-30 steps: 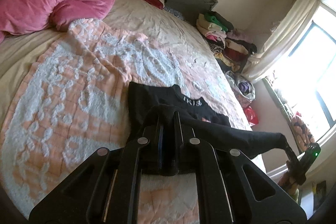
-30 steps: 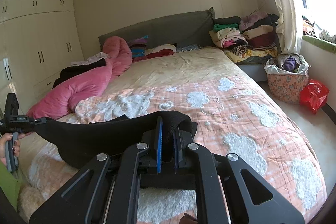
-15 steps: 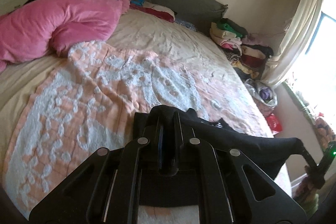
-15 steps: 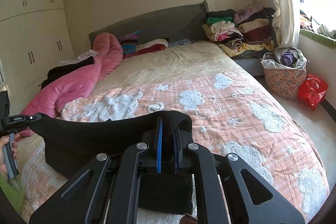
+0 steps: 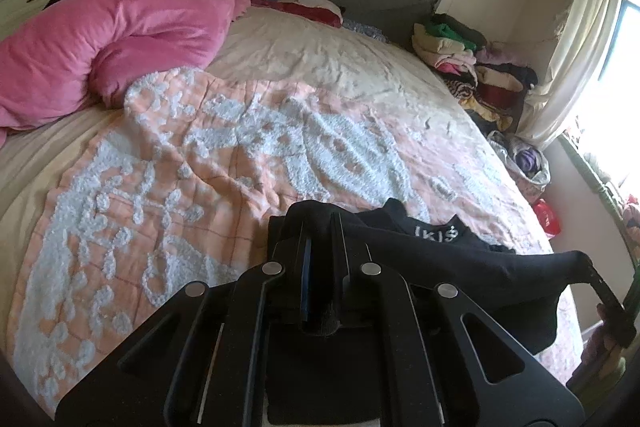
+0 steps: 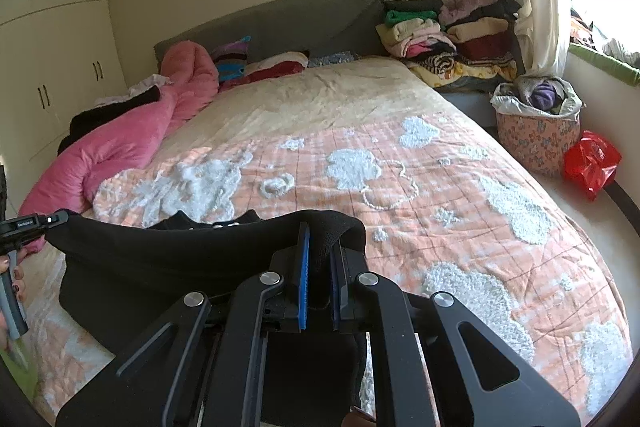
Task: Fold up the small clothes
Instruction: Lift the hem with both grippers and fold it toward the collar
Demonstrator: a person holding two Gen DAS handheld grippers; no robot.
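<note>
Black fabric fills the foreground of both wrist views: the left gripper [image 5: 320, 227] pinches one end of the black garment [image 5: 440, 255] and the right gripper [image 6: 318, 239] pinches the other, each pair of jaws pressed onto a bunched edge. Held this way, the edge between them runs taut and lifted — likely so it can be carried over as a fold — while the rest of the piece, white lettering showing, lies on the peach quilt [image 5: 200, 155] at the foot of the bed. Farther up sit a pink duvet [image 6: 132, 143] and, by the window, folded clothes [image 6: 448, 35] — apparently the finished pile.
</note>
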